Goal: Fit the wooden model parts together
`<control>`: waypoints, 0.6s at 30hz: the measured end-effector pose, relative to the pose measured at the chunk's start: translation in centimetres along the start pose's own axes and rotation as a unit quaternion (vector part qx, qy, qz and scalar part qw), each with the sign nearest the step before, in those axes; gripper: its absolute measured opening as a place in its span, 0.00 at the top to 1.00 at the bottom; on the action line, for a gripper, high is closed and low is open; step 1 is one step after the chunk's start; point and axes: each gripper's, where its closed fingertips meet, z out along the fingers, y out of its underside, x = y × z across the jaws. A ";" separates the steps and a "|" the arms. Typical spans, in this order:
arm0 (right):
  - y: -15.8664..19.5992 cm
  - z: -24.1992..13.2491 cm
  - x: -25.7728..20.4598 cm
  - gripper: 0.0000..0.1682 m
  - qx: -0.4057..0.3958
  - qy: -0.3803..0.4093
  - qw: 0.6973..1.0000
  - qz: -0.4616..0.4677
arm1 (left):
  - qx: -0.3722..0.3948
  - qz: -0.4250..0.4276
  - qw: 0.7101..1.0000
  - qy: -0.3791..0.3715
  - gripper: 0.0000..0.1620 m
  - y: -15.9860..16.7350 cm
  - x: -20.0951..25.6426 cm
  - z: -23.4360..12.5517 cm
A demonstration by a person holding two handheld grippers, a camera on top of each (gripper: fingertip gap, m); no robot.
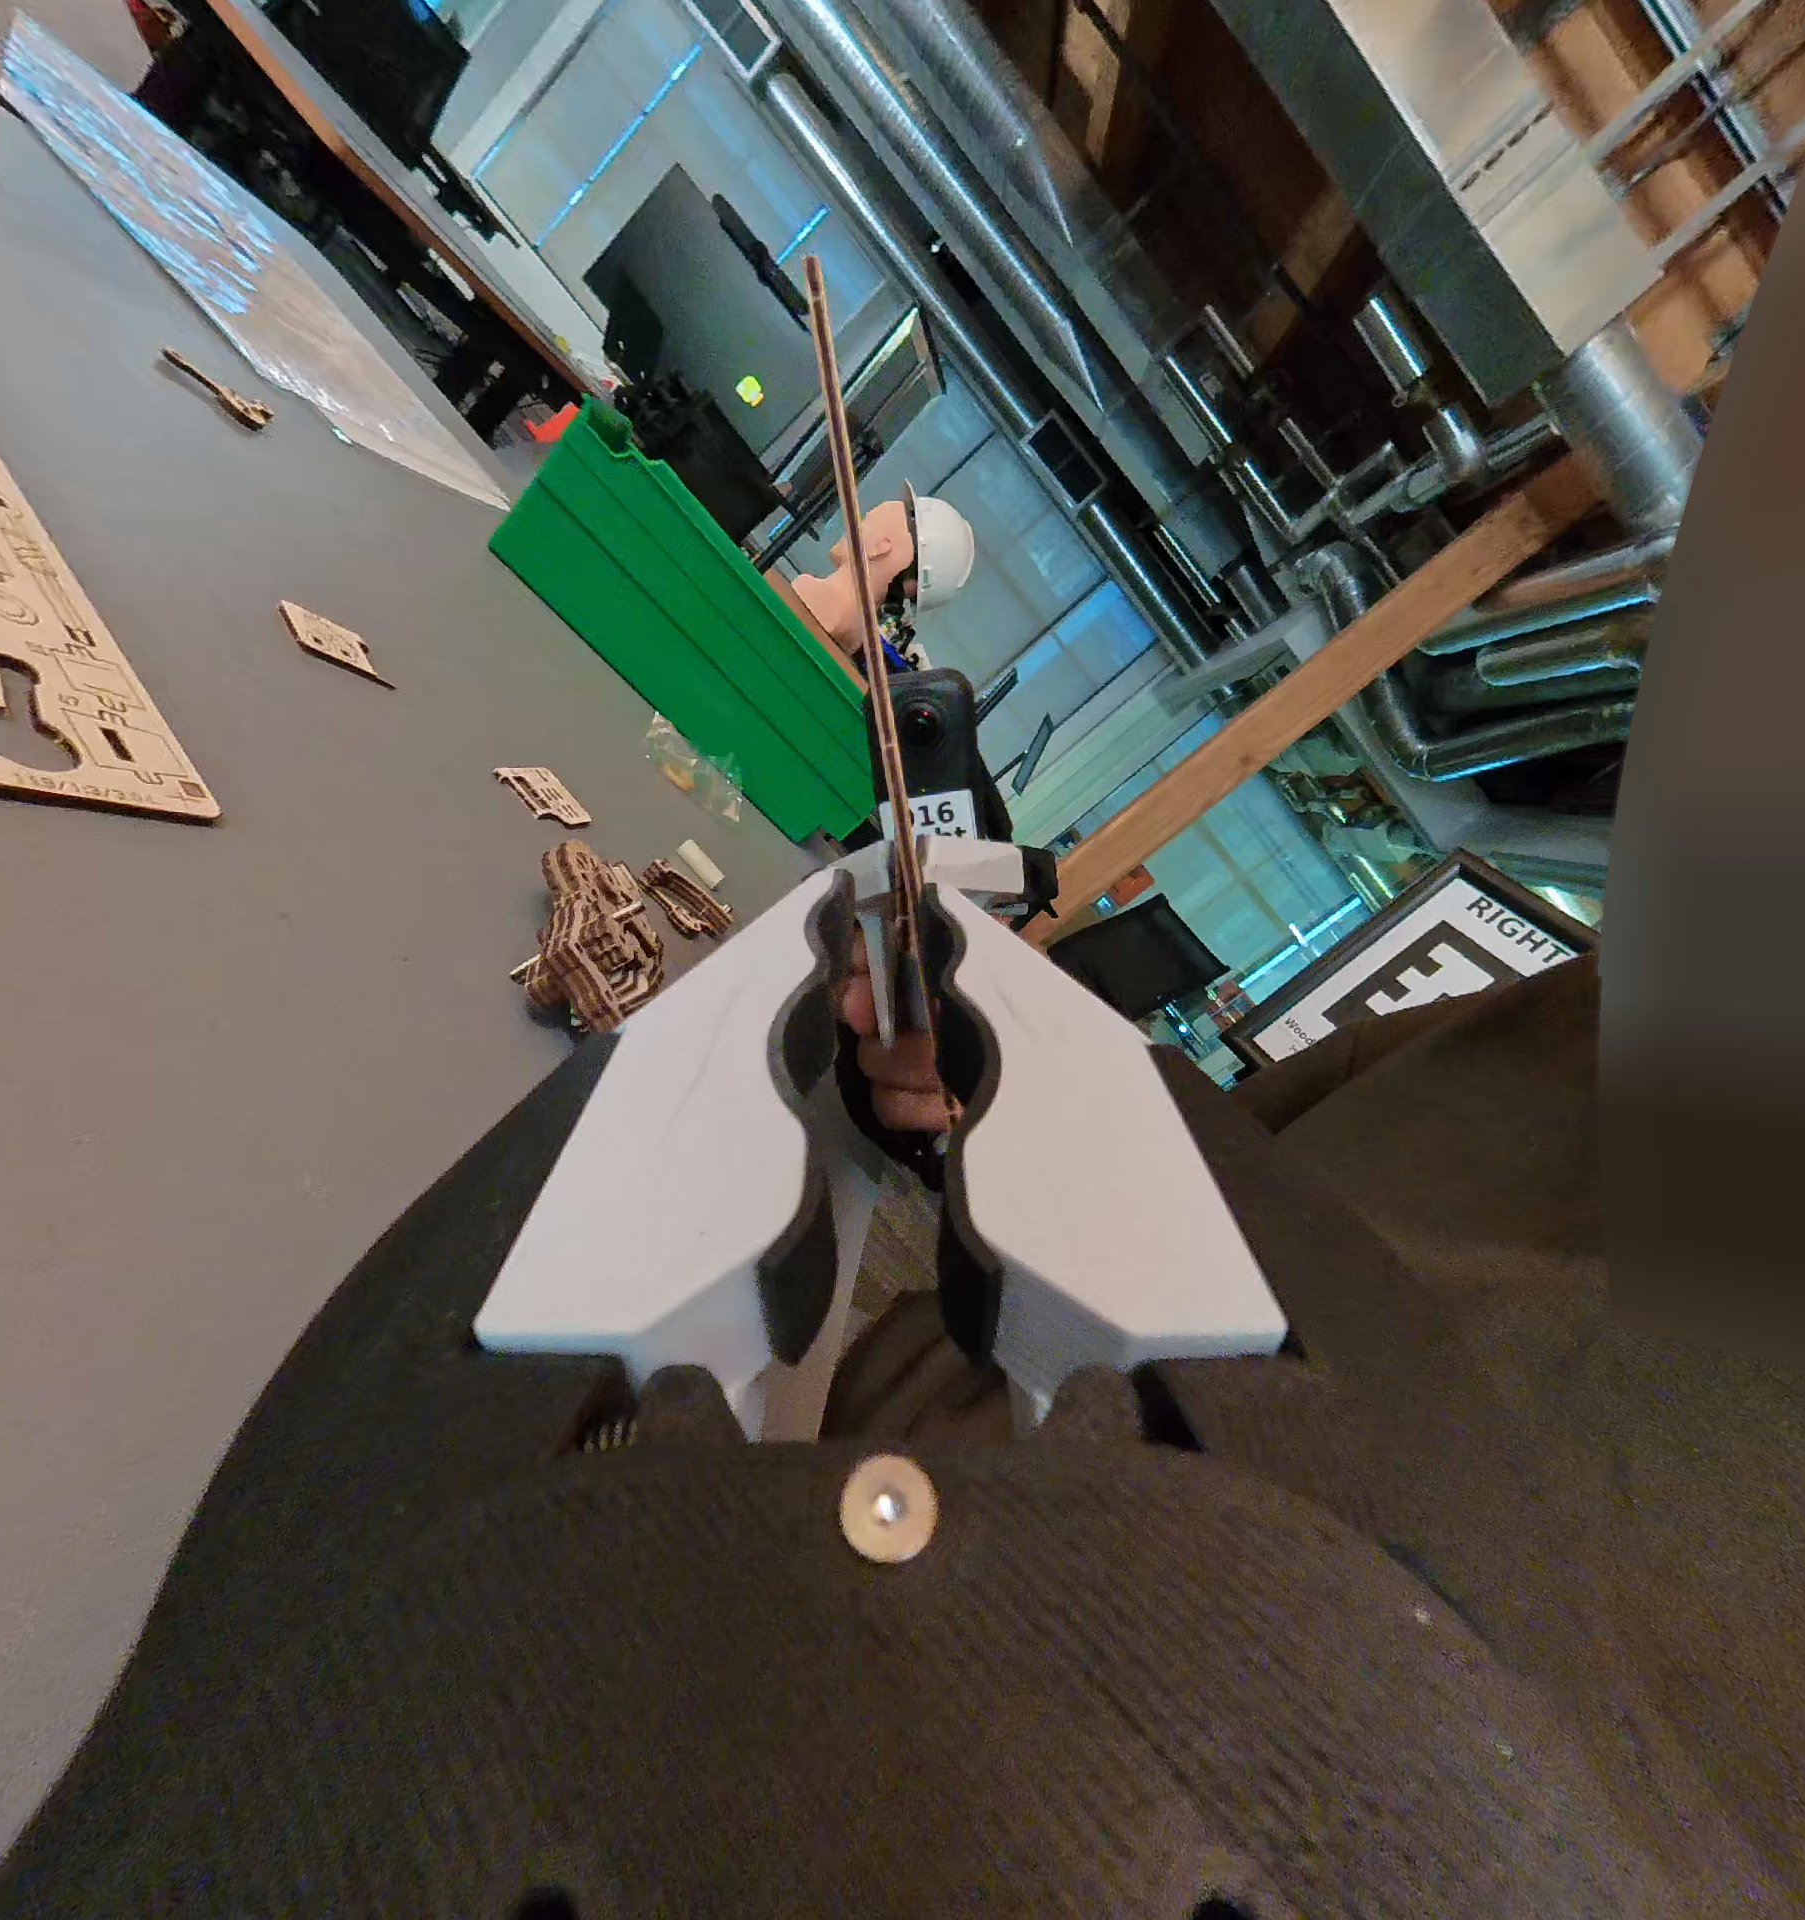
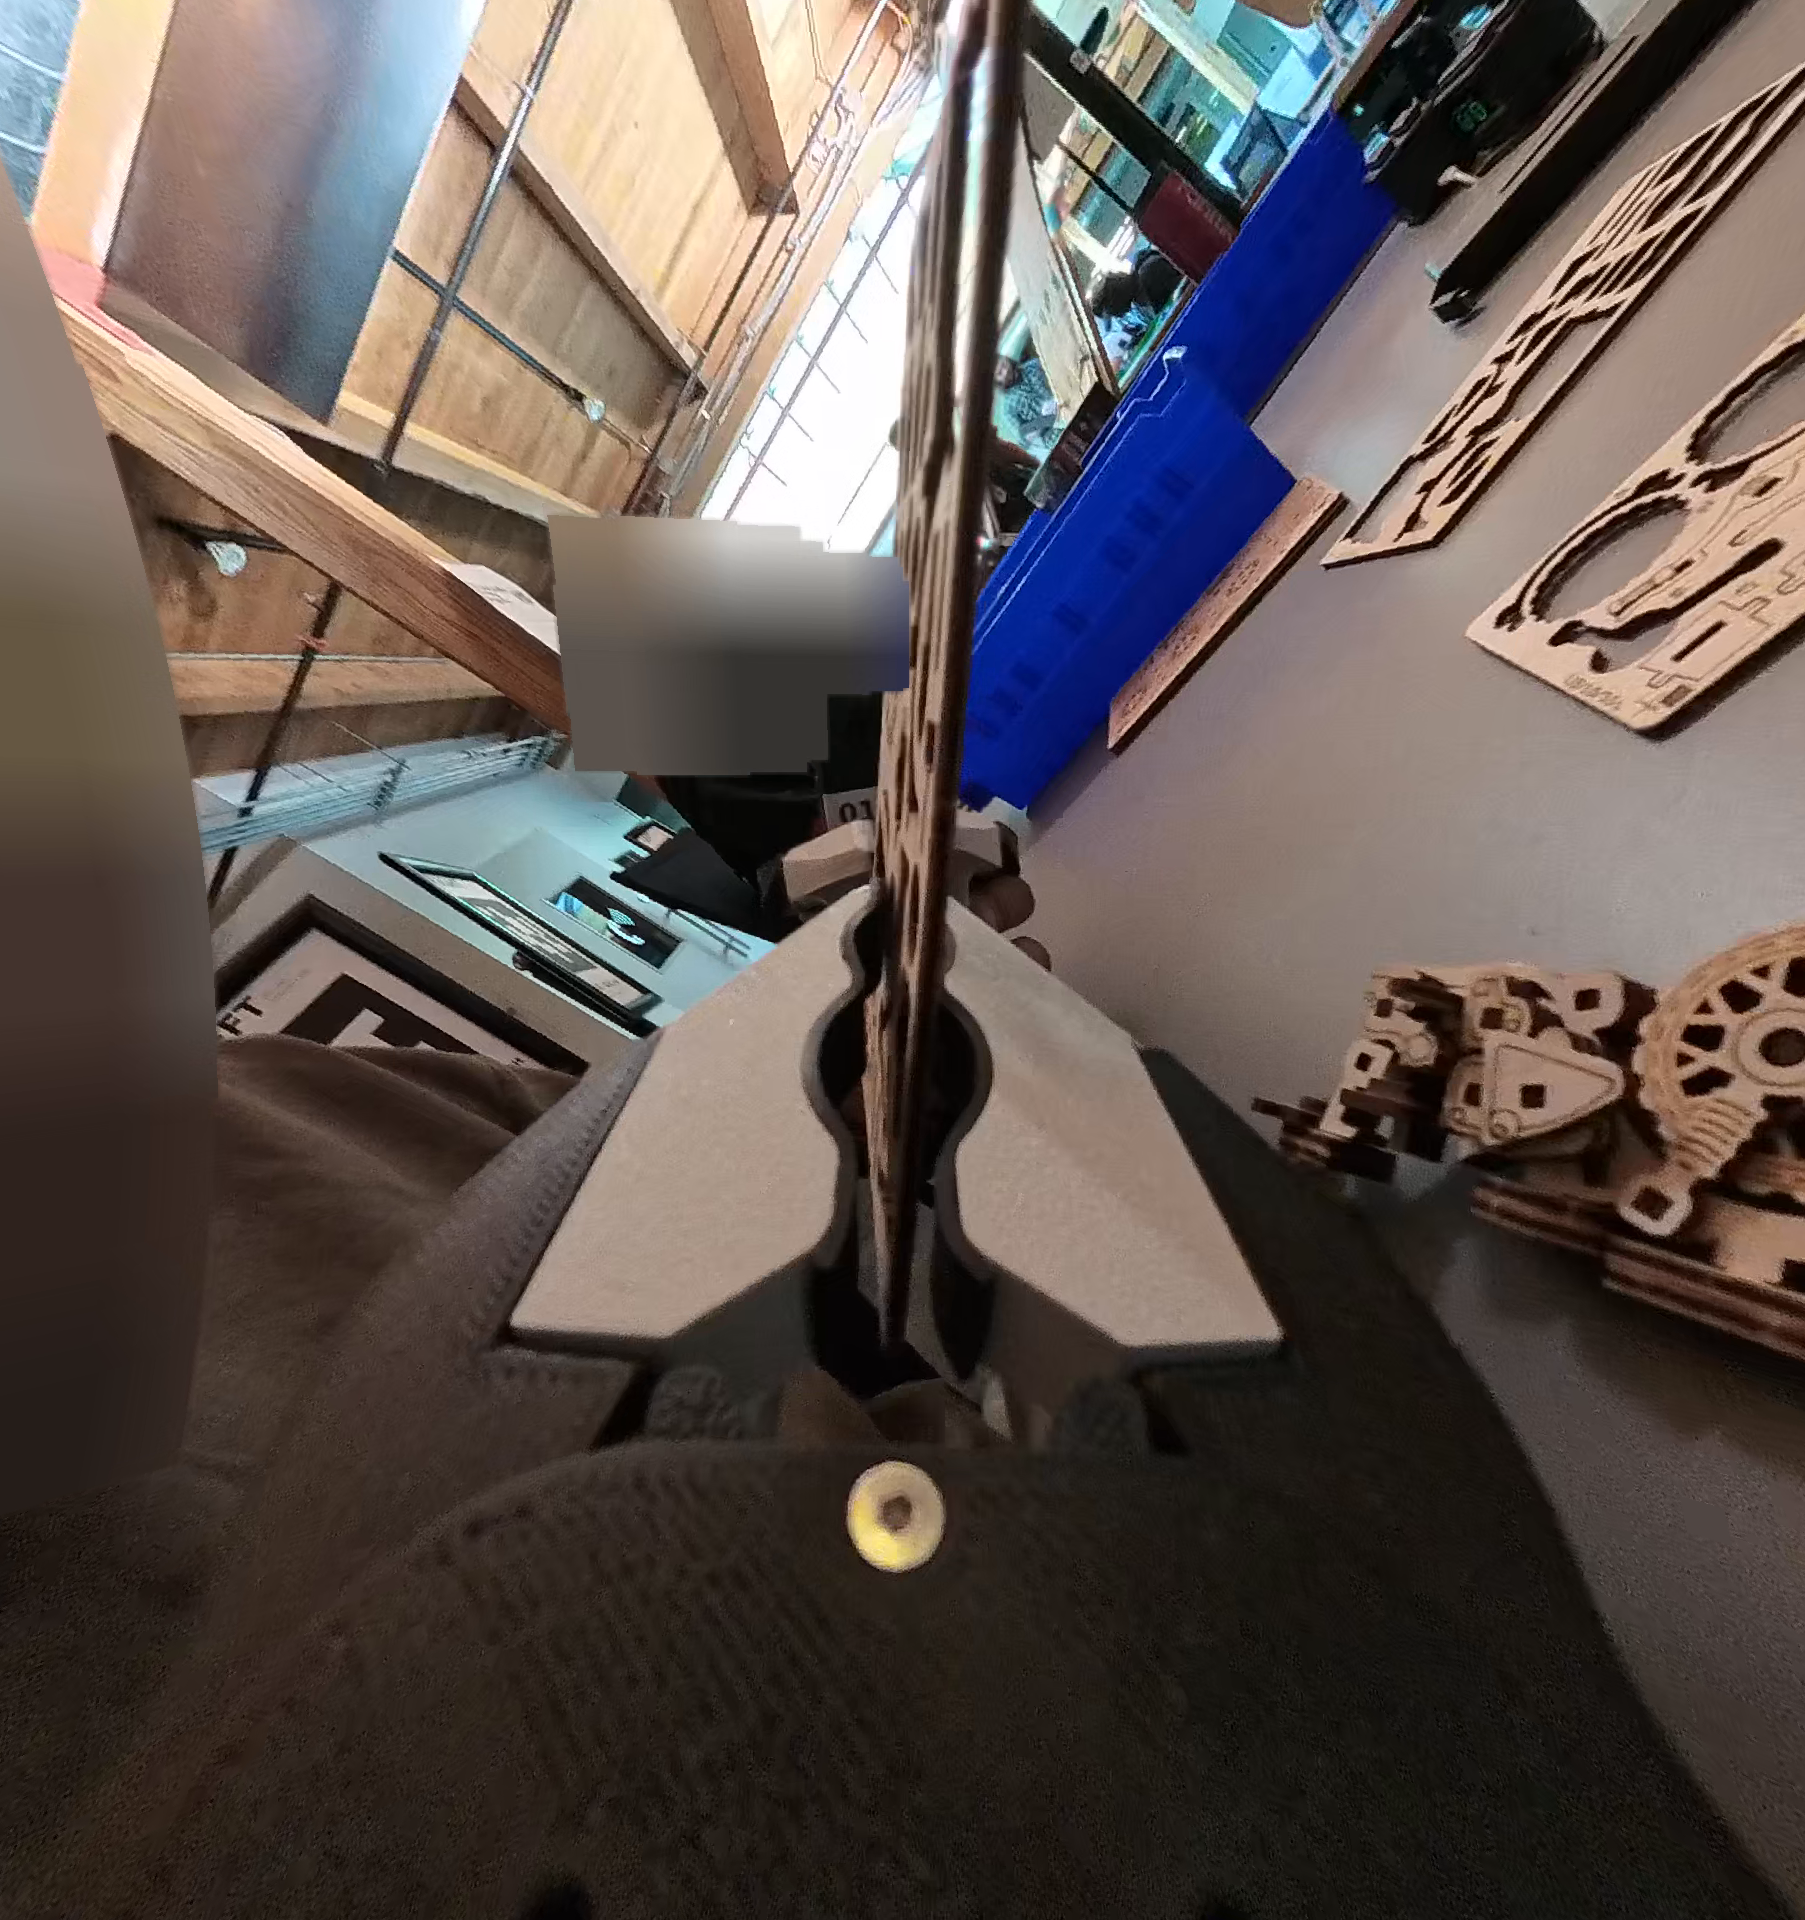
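Note:
A thin wooden parts sheet (image 1: 846, 540) stands edge-on and is held up above the table by both grippers. My left gripper (image 1: 893, 894) is shut on its near edge. My right gripper (image 1: 971, 868) shows just beyond, clamped on the same sheet. In the right wrist view, my right gripper (image 2: 903, 914) is shut on the sheet (image 2: 945, 520), with the left gripper (image 2: 986, 862) facing it. A partly built wooden model (image 2: 1708, 1122) with a spoked wheel sits on the grey table; it also shows in the left wrist view (image 1: 597, 935).
Loose small wooden pieces (image 1: 332, 639) (image 1: 543, 795) (image 1: 220, 390) lie on the table. Punched-out parts sheets (image 1: 36, 665) (image 2: 1708, 540) lie flat. A green bin (image 1: 680, 623) and a blue bin (image 2: 1137, 540) stand at the table's far sides. A small brown board (image 2: 1220, 613) lies by the blue bin. My left and right fingertips are right by each other.

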 end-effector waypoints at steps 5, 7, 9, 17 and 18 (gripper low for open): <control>-0.3 0.0 -0.8 0.99 0.016 -0.033 0.999 0.030 | -0.020 0.026 0.999 0.014 0.96 0.5 0.6 0.3; -0.2 0.1 -1.1 0.99 0.019 -0.047 0.998 0.046 | -0.024 0.035 0.999 0.022 0.96 0.7 1.0 0.4; -0.2 0.1 -1.4 0.99 0.023 -0.065 0.995 0.066 | -0.027 0.042 0.998 0.033 0.95 0.8 1.4 0.4; 0.2 0.3 -1.7 0.99 0.011 -0.060 0.997 0.052 | -0.027 0.078 0.996 0.031 0.93 0.7 1.6 0.1; 0.3 0.3 -1.5 0.99 0.006 -0.048 0.998 0.037 | -0.016 0.064 0.997 0.030 0.92 0.3 1.3 -0.1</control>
